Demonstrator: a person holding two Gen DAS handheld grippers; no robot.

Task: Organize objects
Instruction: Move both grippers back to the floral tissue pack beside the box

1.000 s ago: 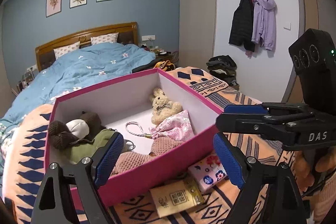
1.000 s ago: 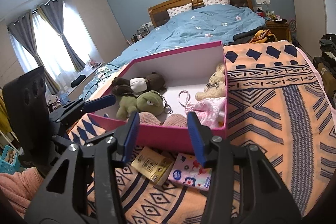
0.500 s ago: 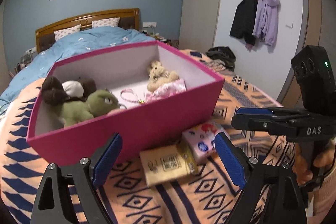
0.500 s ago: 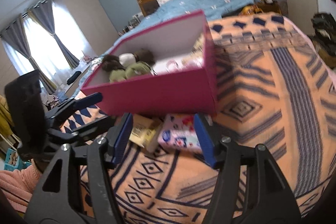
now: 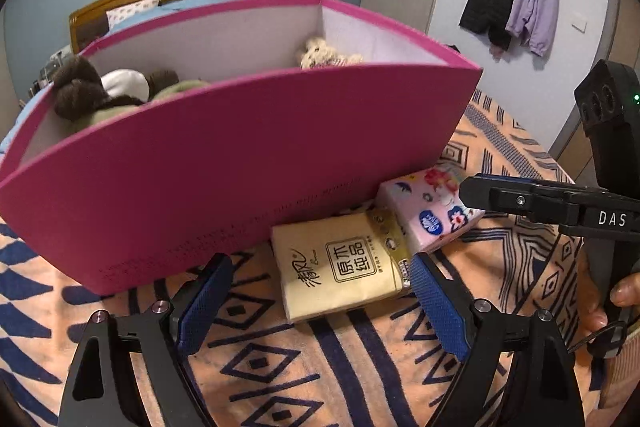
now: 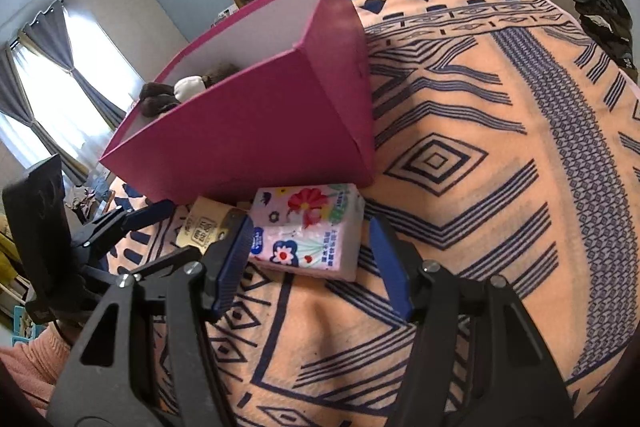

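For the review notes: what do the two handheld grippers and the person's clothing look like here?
Both are black angular frames with silver screws and ribbed blue pads on the fingers. The right gripper carries white "DAS" lettering, a black camera block with a green light and a thin black cable. A pink knitted sleeve shows behind the left gripper.

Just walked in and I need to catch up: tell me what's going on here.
A person holds a claw in each hand over a patterned blanket, tidying things into a pink box that already holds plush toys. The left claw is open around a beige tissue pack; the right claw, whose jaws have just been opening, is open around a floral tissue pack. Both packs lie on the blanket against the box's front wall, neither gripped yet.
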